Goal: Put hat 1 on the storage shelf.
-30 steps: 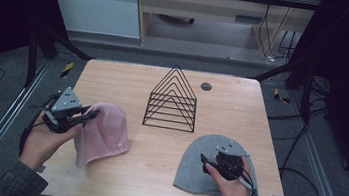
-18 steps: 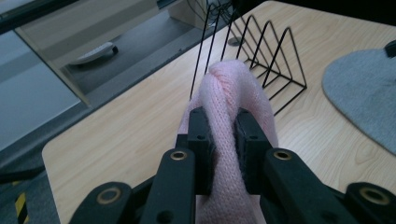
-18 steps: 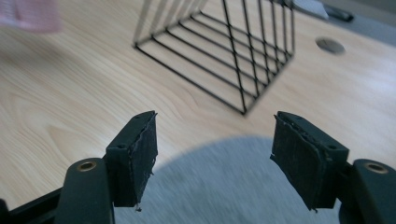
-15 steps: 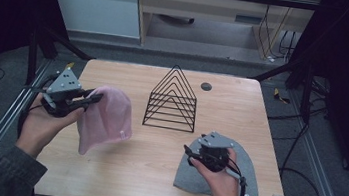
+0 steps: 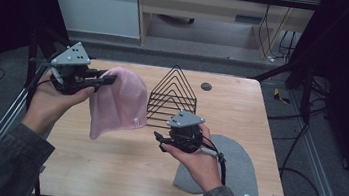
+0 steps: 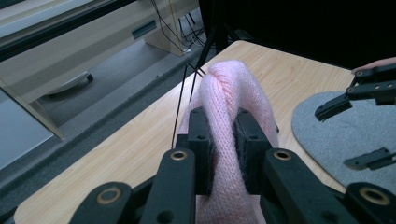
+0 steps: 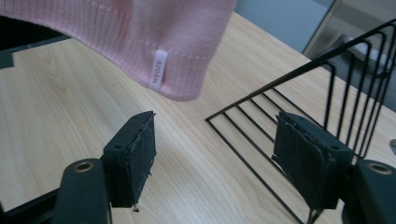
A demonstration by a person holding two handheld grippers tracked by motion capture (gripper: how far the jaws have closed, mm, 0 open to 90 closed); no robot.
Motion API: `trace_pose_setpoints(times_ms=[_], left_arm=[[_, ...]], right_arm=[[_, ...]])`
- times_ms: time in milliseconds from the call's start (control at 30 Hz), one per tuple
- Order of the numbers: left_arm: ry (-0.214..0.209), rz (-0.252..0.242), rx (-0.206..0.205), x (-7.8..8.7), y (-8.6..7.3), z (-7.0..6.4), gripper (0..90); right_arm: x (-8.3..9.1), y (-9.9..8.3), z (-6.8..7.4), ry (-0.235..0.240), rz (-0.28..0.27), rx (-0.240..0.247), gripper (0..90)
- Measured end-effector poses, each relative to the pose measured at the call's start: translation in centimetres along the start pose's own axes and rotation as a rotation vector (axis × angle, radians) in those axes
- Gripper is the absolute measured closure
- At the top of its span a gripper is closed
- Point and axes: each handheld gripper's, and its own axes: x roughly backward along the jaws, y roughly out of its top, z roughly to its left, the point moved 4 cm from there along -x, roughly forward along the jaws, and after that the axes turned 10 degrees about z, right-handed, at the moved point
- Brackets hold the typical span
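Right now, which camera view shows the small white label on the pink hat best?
The right gripper view: the white label hangs close on the pink hat, its print visible though hard to read. In the high view it is a tiny pale mark.

High view: the near-left part of the flat grey felt beanie (image 5: 239, 169) is covered by the right hand (image 5: 200, 161) and its tool (image 5: 157, 138). The lower bars of the black wire triangular rack (image 5: 173, 95) are hidden behind that tool's grey plate.

Right gripper view: the top edge cuts off the pink knitted beanie (image 7: 154, 32); the lettering on its white label (image 7: 158, 69) is too small to read.

Left gripper view: the pink beanie's lower part runs off the bottom edge.
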Motion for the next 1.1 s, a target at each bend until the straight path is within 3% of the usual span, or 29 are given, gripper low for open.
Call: trace_pose_setpoints(times_ms=[133,300,467,500,800,933,1067,1100], left_arm=[[-0.009,-0.014,-0.014,0.5,1.1,0.3,78.6],[-0.019,-0.008,-0.041,0.8,2.0,0.6,78.5],[-0.030,-0.023,-0.056,1.4,2.8,0.2,78.4],[-0.032,-0.026,-0.057,1.5,3.0,0.1,78.4],[-0.066,-0.046,-0.084,1.7,4.2,-1.1,78.4],[-0.072,-0.060,-0.080,1.7,4.7,-0.9,78.4],[-0.069,-0.067,-0.070,1.6,5.2,0.0,78.4],[-0.069,-0.067,-0.070,1.6,5.2,0.0,78.4]], right_arm=[[-0.4,0.6,-0.1,0.026,0.019,0.011,27.1],[-0.3,2.0,-0.3,0.060,-0.006,0.017,30.4],[-0.5,3.0,-0.2,0.072,-0.014,0.039,33.9],[-0.6,3.4,-0.1,0.092,-0.020,0.040,34.8],[-1.4,4.8,-0.6,0.125,-0.004,0.020,35.1],[-1.3,5.4,-0.6,0.162,-0.006,0.038,54.9],[-0.6,6.2,-1.6,0.142,-0.030,0.033,75.2],[-0.6,6.2,-1.6,0.142,-0.030,0.033,75.2]])
